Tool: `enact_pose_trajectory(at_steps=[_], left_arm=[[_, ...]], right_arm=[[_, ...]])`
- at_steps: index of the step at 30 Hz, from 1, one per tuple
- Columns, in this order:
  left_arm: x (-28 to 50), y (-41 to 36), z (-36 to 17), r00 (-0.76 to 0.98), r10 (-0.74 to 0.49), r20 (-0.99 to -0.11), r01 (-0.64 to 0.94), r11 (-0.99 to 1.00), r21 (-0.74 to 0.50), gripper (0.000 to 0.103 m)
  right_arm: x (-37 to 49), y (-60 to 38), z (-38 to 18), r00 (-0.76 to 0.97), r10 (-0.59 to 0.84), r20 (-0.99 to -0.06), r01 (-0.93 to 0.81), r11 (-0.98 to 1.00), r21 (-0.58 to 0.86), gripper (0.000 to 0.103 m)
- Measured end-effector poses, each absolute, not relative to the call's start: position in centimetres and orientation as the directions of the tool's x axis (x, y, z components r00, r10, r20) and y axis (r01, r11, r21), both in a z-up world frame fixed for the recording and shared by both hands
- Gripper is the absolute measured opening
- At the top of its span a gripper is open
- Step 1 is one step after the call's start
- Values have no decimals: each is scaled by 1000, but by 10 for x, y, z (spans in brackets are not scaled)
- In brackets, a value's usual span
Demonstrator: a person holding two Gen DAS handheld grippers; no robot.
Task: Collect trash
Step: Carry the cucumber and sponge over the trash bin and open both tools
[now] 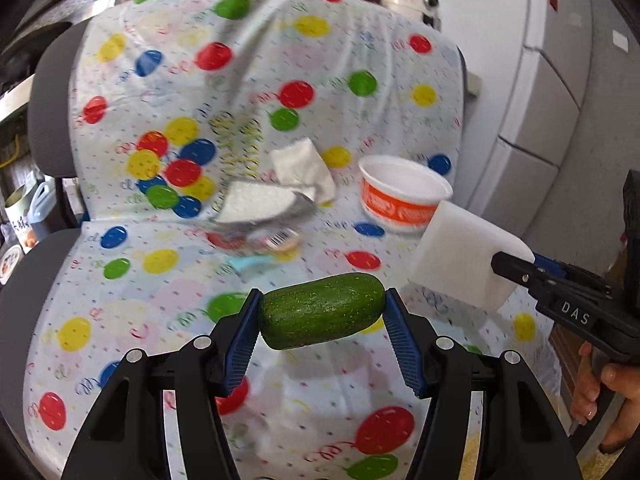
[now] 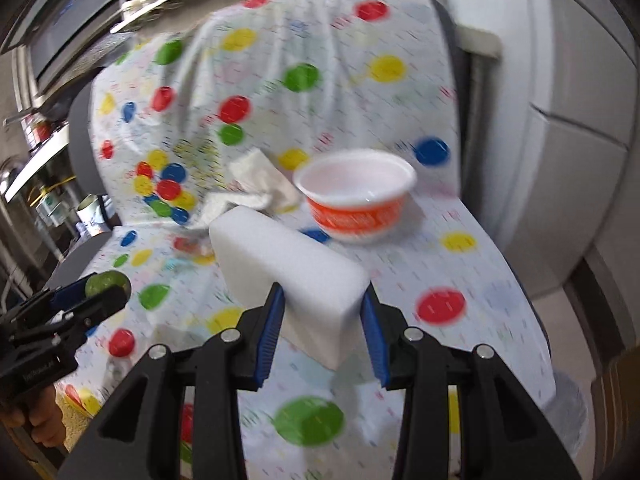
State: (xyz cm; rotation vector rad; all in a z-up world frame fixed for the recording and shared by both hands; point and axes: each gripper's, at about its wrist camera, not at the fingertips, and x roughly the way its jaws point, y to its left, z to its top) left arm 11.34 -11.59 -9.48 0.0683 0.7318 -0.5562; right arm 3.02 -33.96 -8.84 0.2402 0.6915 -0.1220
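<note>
My left gripper (image 1: 322,310) is shut on a dark green cucumber piece (image 1: 322,310), held crosswise above the chair seat; the same piece shows as a green end (image 2: 106,283) in the right wrist view. My right gripper (image 2: 322,306) is shut on a white foam block (image 2: 288,264), which also appears at the right of the left wrist view (image 1: 464,256). On the seat lie an orange-and-white plastic bowl (image 2: 356,200), crumpled white tissue (image 1: 306,168), a grey-edged white piece (image 1: 262,204) and a small barcoded wrapper (image 1: 280,240).
A chair draped in a balloon-print cloth (image 1: 160,260) fills both views. Grey cabinet fronts (image 1: 560,100) stand to the right. Shelves with bottles and jars (image 2: 52,200) are at the left and behind. A person's hand (image 1: 612,400) holds the right gripper's handle.
</note>
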Motion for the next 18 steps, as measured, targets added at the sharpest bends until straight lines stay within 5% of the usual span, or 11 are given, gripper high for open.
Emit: enact_pose_trajectory(at_steps=[10, 18], left_arm=[[81, -192, -109, 562, -504, -657, 617, 784, -74, 61], [47, -258, -106, 519, -601, -608, 710, 699, -85, 61]], right_arm=[[-8, -393, -96, 775, -66, -628, 298, 915, 272, 38], [-80, -454, -87, 745, -255, -616, 467, 859, 209, 39]])
